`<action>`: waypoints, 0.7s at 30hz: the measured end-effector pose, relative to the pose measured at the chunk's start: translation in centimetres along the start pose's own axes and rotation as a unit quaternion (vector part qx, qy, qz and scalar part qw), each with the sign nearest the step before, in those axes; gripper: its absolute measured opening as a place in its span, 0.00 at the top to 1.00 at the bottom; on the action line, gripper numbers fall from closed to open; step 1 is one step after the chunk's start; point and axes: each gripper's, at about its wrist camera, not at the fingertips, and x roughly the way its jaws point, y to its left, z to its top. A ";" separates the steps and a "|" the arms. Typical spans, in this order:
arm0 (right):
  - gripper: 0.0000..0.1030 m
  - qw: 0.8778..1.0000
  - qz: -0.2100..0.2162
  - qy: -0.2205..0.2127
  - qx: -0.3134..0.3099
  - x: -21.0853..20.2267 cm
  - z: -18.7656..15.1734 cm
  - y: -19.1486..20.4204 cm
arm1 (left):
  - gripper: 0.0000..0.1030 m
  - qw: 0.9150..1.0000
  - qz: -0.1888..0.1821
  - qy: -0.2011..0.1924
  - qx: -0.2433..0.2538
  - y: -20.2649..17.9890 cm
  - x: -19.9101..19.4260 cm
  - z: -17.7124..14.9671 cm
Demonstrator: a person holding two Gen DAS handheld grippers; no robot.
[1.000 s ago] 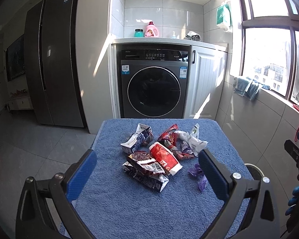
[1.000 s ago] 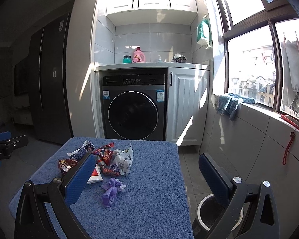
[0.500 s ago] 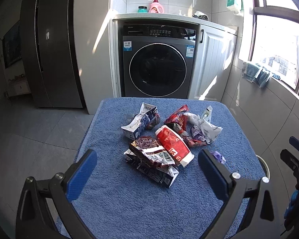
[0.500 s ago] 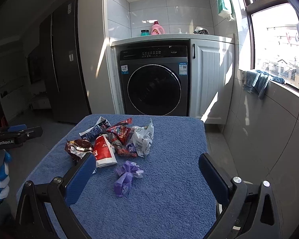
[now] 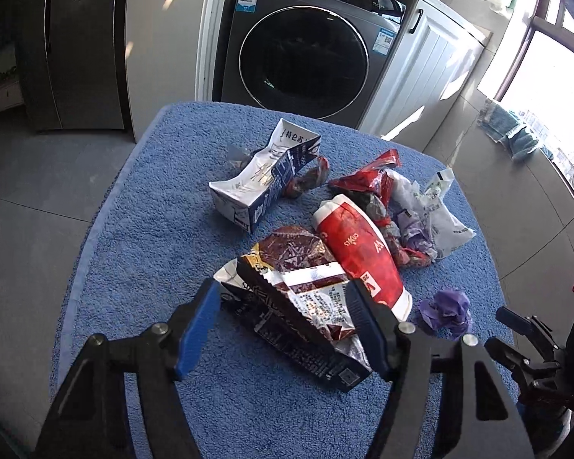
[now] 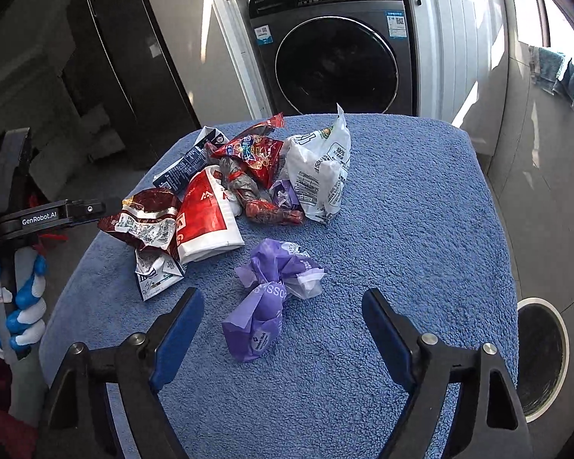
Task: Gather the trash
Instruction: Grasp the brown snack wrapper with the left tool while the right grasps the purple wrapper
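left gripper [image 5: 285,325]: jaws apart, straddling brown snack wrapper [image 5: 298,267] on blue towel [image 5: 141,229]. right gripper [image 6: 283,332]: jaws apart, purple wrapper [image 6: 271,294] lying just ahead between the fingers. red pouch [image 5: 359,252], milk carton [image 5: 264,179], white bag [image 6: 321,176] farther ahead. bin [image 6: 541,355] right of right gripper.

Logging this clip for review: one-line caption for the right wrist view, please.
Open right tongs hover over a crumpled purple wrapper on the blue towel, beside a wrapper pile.
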 end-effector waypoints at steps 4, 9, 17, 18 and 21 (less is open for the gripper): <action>0.46 0.999 0.008 0.032 0.016 2.4 0.1 -1.0 | 0.59 0.999 -0.011 0.029 -0.008 0.3 1.9 0.2; 0.64 0.998 0.033 0.053 0.027 3.8 0.1 -1.2 | 0.88 0.999 -0.011 0.042 -0.005 0.0 2.6 0.0; 0.89 0.997 0.058 0.041 0.025 2.9 0.0 -0.8 | 0.94 1.000 0.007 0.011 -0.021 0.1 0.5 0.1; 0.89 0.998 0.058 0.036 0.020 2.3 0.0 -0.6 | 0.94 1.000 0.009 0.004 -0.021 0.1 -0.1 0.1; 0.90 0.998 0.055 0.015 0.007 0.2 0.2 0.0 | 0.94 1.000 0.014 -0.017 -0.018 -0.2 -2.1 0.2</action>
